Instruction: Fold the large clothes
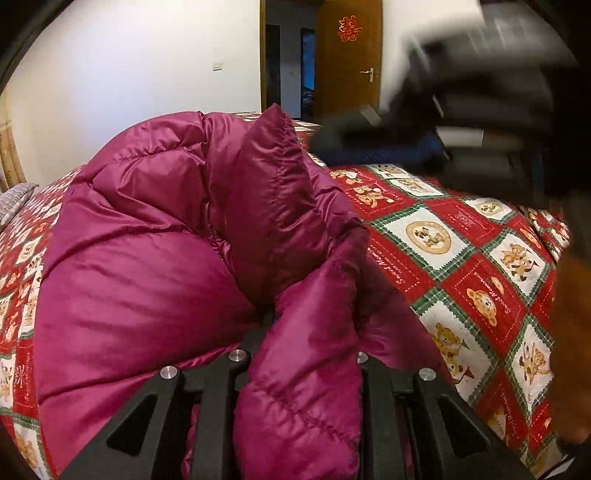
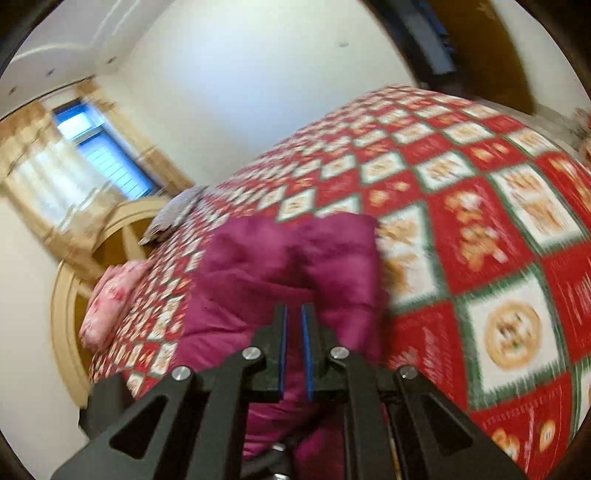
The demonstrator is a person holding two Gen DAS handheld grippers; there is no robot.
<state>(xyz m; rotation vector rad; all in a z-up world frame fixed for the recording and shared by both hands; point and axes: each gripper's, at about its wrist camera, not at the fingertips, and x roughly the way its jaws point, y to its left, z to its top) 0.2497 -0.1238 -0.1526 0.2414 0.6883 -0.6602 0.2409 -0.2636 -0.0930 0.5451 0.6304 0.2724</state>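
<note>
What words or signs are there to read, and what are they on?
"囍", a red sign on the brown door.
Cursive writing on the red squares of the bedspread: too small and blurred to read.
Nothing readable on the purple jacket.

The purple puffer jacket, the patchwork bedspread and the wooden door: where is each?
purple puffer jacket (image 1: 140,266), left wrist view, on its broad quilted panel.
patchwork bedspread (image 1: 476,280), left wrist view, on a bare red square.
wooden door (image 1: 347,70), left wrist view, on its panel below the red emblem.
</note>
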